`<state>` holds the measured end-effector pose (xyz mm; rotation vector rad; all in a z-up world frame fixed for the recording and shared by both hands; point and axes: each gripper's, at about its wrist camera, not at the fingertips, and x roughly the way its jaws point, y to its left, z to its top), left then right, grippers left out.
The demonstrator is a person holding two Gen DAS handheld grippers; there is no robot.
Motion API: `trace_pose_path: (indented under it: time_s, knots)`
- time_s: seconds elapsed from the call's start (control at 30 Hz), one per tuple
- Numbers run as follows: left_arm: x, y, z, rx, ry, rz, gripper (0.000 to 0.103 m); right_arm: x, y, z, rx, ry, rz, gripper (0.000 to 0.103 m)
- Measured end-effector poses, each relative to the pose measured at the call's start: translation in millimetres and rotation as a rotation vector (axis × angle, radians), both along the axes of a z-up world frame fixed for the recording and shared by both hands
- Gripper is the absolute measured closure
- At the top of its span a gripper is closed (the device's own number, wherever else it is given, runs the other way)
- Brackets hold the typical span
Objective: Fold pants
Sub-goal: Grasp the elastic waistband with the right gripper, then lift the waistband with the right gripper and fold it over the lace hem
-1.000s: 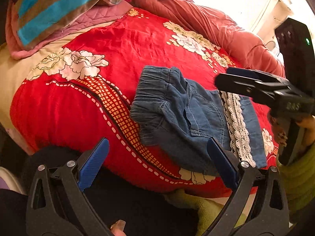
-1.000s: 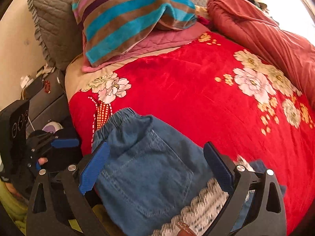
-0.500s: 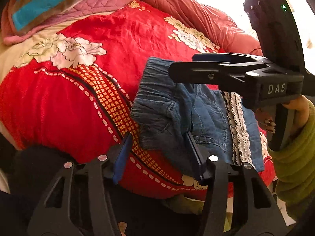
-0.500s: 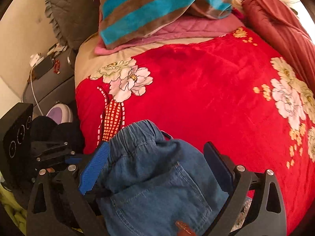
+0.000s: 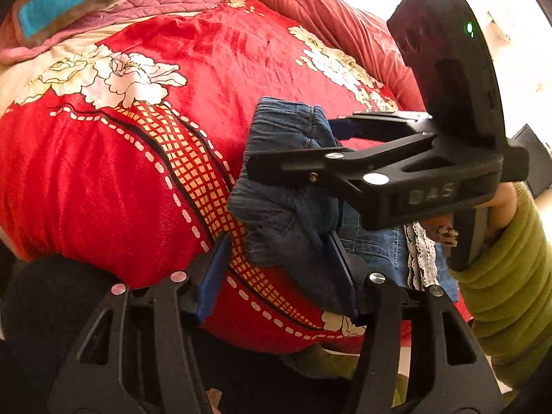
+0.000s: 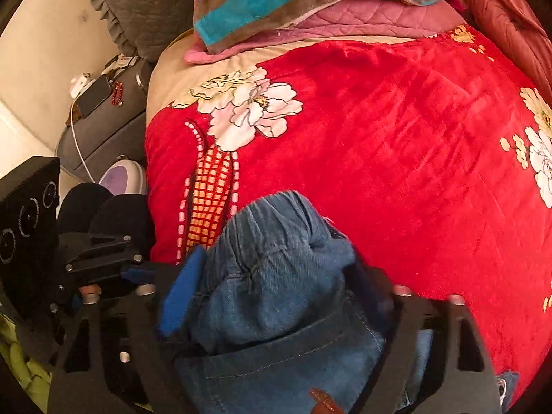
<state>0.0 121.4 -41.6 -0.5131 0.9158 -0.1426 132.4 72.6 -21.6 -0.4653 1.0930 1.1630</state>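
Note:
Small blue denim pants (image 5: 286,214) with a white lace trim (image 5: 419,258) lie near the front edge of a red flowered blanket (image 5: 138,179). My left gripper (image 5: 279,279) is closing around the near waistband corner, its blue pads (image 5: 210,279) either side of bunched denim and blanket. My right gripper (image 6: 272,293) is shut on the far waistband corner of the pants (image 6: 276,276), which bulges between its pads. The right gripper also shows in the left wrist view (image 5: 293,148), reaching in from the right over the pants.
A striped pillow (image 6: 293,3) and grey pillow (image 6: 138,7) lie at the head of the bed. A rust quilt (image 5: 327,17) runs along the far side. A bedside stand (image 6: 103,127) with phone and cables is left of the bed.
Both grippers came down onto the waistband and narrowed. The right one closed on the far corner and bunched the denim; the left one's jaws narrowed further around the near corner.

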Motion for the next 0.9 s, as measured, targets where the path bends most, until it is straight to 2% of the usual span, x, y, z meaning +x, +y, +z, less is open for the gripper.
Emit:
trace_pose_path:
  time_s: [0.13, 0.2, 0.37, 0.53, 0.63, 0.77, 0.9]
  knots:
    - [-1.6, 1.9, 0.3, -0.032, -0.008, 0.003, 0.049, 2.6, -17.6, 10.3, 0.069, 0.009, -0.023, 0.054]
    - [-3.0, 1.8, 3.1, -0.049, -0.020, 0.003, 0.036, 2.8, -26.9, 17.9, 0.108, 0.011, -0.034, 0.061]
    - [-5.4, -2.6, 7.5, -0.057, -0.034, -0.002, 0.028, 3.2, -52.1, 38.9, 0.214, 0.033, -0.060, 0.063]
    - [-2.0, -5.6, 6.7, -0.140, -0.035, -0.012, 0.026, -0.5, -62.4, 49.6, 0.254, 0.030, -0.065, 0.064]
    - [1.1, -8.6, 5.6, -0.190, -0.037, -0.009, 0.020, -1.5, -69.5, 55.1, 0.278, 0.030, -0.072, 0.063]
    - [4.9, -12.7, 2.3, -0.287, -0.030, -0.019, 0.021, -2.1, -79.8, 59.9, 0.305, 0.033, -0.085, 0.063]
    - [7.4, -27.9, 11.0, -0.294, -0.045, -0.053, 0.045, 0.9, -94.4, 62.2, 0.331, 0.032, -0.120, 0.063]
